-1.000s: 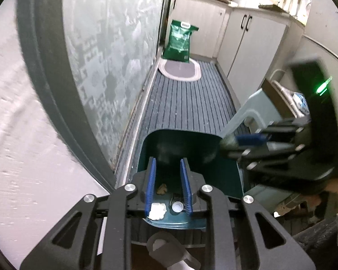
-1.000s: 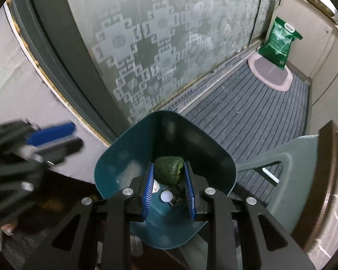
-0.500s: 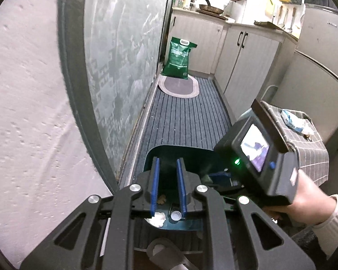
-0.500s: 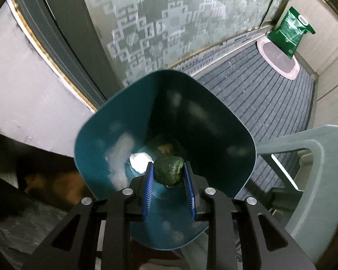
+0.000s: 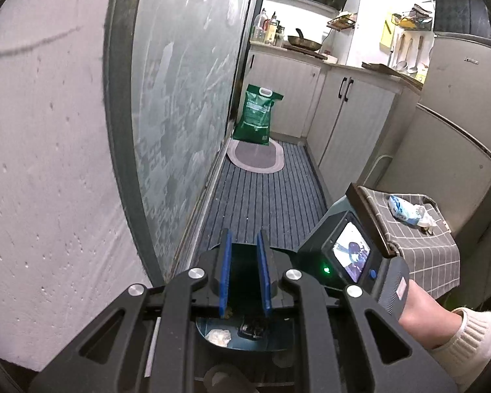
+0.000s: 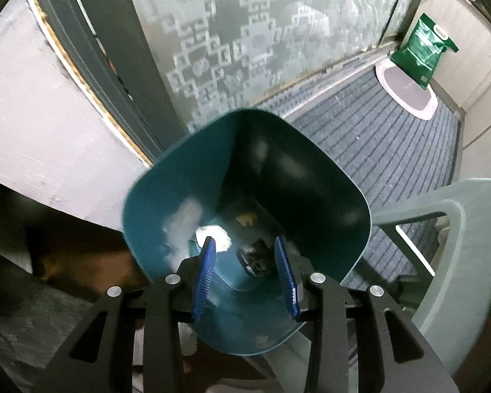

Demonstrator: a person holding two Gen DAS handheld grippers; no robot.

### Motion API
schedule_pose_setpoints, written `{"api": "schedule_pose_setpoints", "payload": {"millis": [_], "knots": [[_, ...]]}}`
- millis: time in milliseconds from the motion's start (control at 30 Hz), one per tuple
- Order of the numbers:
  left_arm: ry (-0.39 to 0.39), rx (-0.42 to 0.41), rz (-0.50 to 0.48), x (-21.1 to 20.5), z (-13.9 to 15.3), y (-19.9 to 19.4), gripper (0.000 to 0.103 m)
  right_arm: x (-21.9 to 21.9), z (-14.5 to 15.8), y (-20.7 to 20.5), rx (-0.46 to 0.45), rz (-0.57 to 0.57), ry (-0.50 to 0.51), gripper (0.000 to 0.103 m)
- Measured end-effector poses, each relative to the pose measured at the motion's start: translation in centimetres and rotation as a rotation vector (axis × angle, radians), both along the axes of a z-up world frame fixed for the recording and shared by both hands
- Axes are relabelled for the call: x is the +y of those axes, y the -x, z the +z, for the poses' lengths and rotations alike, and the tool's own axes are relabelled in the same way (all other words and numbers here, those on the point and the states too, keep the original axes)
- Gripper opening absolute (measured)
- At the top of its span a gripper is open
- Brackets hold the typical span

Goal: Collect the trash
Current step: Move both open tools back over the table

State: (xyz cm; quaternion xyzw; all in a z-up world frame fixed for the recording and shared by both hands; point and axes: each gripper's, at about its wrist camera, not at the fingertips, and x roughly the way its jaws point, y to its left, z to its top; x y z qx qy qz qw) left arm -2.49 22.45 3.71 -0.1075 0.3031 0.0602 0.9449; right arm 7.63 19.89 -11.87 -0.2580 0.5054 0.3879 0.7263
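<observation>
Change: the right gripper [image 6: 244, 276], whose jaws have just been opening, no longer pinches the dark green wad [image 6: 254, 257]; nothing sits between its blue pads now.
Dropped piece: the wad lies on the floor of the teal bin [image 6: 311, 150], beside a white crumpled scrap [image 6: 214, 236] and near a small tan crumb [image 6: 246, 219].
Right gripper: jaws parted, empty, poised over the bin's mouth.
Left gripper [image 5: 244, 280]: now higher over the bin than a second ago, jaws narrow with nothing visibly held.
Remaining litter: a crumpled blue-and-white wrapper [image 5: 406, 211] rests on the checked cloth [image 5: 422, 249], beyond the bin.
Handling: the wrapper looks light, soft and crushable; a pinch across its bunched middle should hold, though slick film may slip.
</observation>
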Motion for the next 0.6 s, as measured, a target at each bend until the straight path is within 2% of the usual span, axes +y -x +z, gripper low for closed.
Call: {"api": "schedule_pose_setpoints", "payload": {"millis": [267,500,600], "knots": [[-0.004,-0.025,-0.005,-1.0,0.9,-0.4,0.025,-1.4,5.4,0.8,-0.040,0.010,-0.155,0.038],[-0.014,-0.021,-0.022,-2.5,0.9,-1.2,0.034,-4.3,10.3,0.5,-0.111,-0.019,-0.279,0.033],[-0.019,-0.017,-0.039,-3.4,0.9,-1.7,0.037,-5.9,11.5,0.2,-0.139,-0.042,-0.309,0.029]]}}
